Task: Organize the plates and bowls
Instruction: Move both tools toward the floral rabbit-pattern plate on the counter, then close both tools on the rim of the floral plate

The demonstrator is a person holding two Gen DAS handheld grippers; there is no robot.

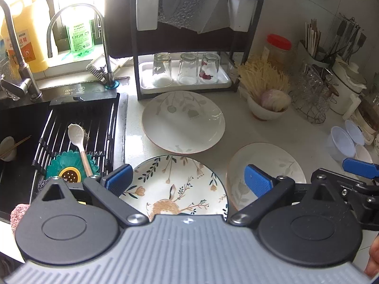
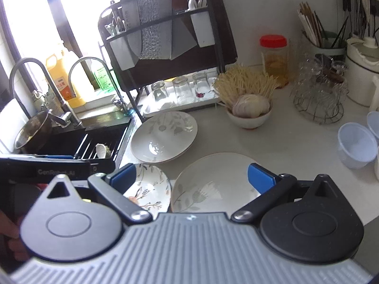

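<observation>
Both claws, left gripper (image 1: 188, 179) and right gripper (image 2: 191, 177), are held spread and empty above the worktop's (image 1: 236, 127) near edge, where floral plate (image 1: 175, 184) and pale plate (image 2: 213, 184) are presumably awaiting stacking.

Plates (image 1: 183, 122) glossy glazed ceramic, floral one (image 1: 175, 184) same shine. Counter (image 1: 236, 127) smooth pale stone look, bit reflective near sink edge. Glasses (image 1: 187, 68) clear glass. Faucet (image 1: 78, 14) brushed metal. Rack (image 1: 139, 47) matt black metal. Gripper pads (image 1: 258, 179) blue, matt rubbery; gripper bodies matt black plastic, ribbed grey base. Tubs (image 2: 356, 145) cloudy plastic.
</observation>
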